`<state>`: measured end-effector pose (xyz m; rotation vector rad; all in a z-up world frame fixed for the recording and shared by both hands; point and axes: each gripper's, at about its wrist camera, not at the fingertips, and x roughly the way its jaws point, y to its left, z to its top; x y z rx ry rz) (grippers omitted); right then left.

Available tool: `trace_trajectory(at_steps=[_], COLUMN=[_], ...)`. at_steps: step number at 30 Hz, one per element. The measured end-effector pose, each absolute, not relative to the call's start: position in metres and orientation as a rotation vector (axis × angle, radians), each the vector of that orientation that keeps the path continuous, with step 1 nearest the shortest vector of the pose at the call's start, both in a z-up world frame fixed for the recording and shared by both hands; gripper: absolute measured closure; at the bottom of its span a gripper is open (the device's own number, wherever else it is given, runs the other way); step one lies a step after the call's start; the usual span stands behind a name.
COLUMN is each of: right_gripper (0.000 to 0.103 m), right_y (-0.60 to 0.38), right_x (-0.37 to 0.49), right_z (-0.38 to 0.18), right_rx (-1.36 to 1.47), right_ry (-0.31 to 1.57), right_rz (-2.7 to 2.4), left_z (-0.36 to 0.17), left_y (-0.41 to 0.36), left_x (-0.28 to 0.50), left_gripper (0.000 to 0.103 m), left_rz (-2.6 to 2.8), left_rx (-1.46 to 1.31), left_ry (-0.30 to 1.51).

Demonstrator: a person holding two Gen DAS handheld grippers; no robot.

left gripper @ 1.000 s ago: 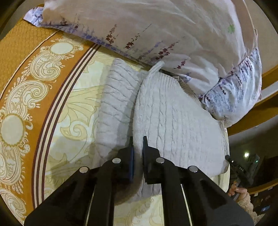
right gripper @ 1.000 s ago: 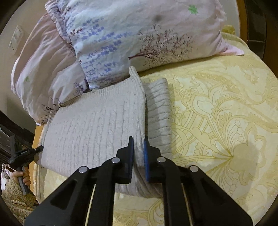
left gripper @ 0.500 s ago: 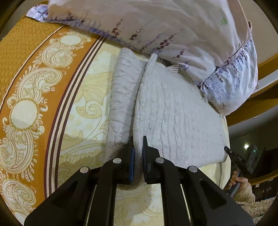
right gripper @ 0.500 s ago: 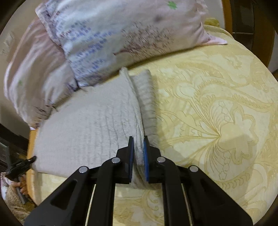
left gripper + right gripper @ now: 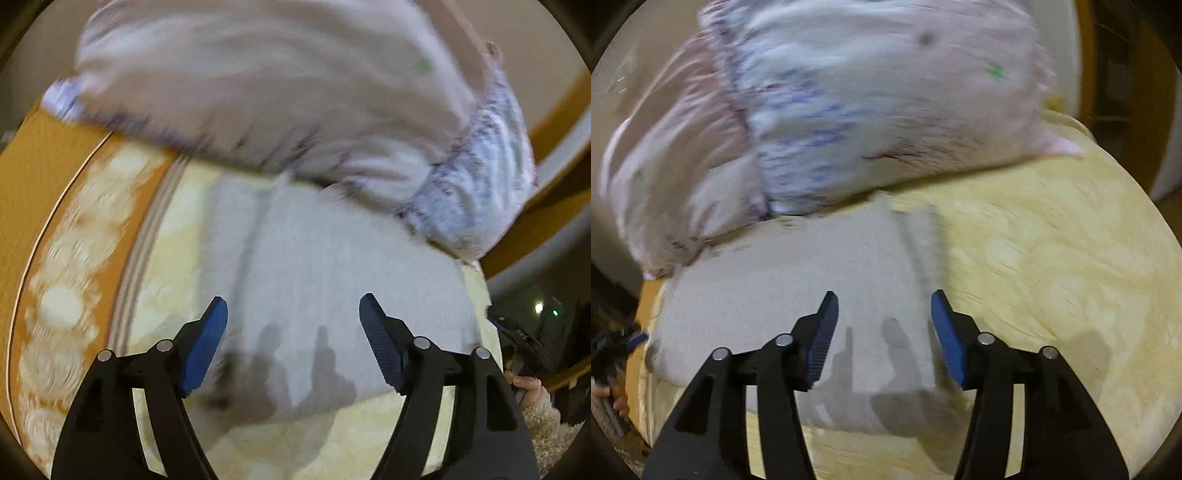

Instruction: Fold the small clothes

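Both views are pretty smeared with motion blur, so fine detail is hard to make out. Biggest thing in shot is the bed, covered by a pale yellow bedspread (image 5: 1052, 258) with a swirly pattern; in the left wrist view you can also see its orange border (image 5: 44, 206) with cream medallions running down the left side. At the head of the bed sit two pillows in pinkish-white cases with purple floral print, one big pillow (image 5: 258, 85) and a second pillow (image 5: 476, 192) poking out at its right end in that view.

The folded knit sweater (image 5: 783, 295), light grey, lies flat on the bedspread with its far edge right up against the pillows. A narrower folded strip runs along one side of it.

The left gripper (image 5: 291, 325) has its jaws opening, blue pads spread wide above the near edge of the sweater, not pinching the fabric. The right gripper (image 5: 882, 317) is opening too, a bit less wide, with the sweater's folded corner showing between the pads but nothing clamped.

A hand (image 5: 526, 384) with a fuzzy sleeve shows at the far right edge of the left view.
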<state>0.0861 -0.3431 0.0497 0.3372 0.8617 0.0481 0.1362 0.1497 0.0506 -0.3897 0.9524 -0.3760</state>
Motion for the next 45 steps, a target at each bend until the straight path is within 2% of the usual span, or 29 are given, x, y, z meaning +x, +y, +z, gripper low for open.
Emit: trace_trajectory(at_steps=[7, 11, 16, 18, 21, 25, 30, 45], right_gripper=[0.044, 0.044, 0.041, 0.031, 0.026, 0.025, 0.023, 0.021], right_y=[-0.307, -0.311, -0.313, -0.308, -0.302, -0.302, -0.301, -0.301], right_x=[0.114, 0.12, 0.113, 0.117, 0.12, 0.121, 0.121, 0.12], right_z=[0.039, 0.013, 0.012, 0.013, 0.014, 0.013, 0.014, 0.016], right_rx=[0.273, 0.269, 0.314, 0.308, 0.283, 0.285, 0.278, 0.278], right_ry=[0.914, 1.027, 0.992, 1.002, 1.011, 1.01, 1.026, 1.024], right_rz=[0.114, 0.047, 0.042, 0.051, 0.053, 0.06, 0.063, 0.068], left_z=[0.043, 0.024, 0.014, 0.018, 0.027, 0.031, 0.017, -0.005], left_y=[0.089, 0.082, 0.087, 0.093, 0.117, 0.16, 0.194, 0.208], left_x=[0.167, 0.176, 0.178, 0.177, 0.174, 0.176, 0.187, 0.203], left_gripper=[0.024, 0.024, 0.023, 0.024, 0.024, 0.024, 0.024, 0.028], left_rz=[-0.451, -0.41, -0.395, -0.403, -0.418, -0.367, -0.341, -0.314], left_rx=[-0.267, -0.241, -0.267, -0.323, -0.468, -0.602, -0.714, -0.793], left_ry=[0.999, 1.077, 1.093, 1.085, 1.03, 0.989, 1.033, 1.073])
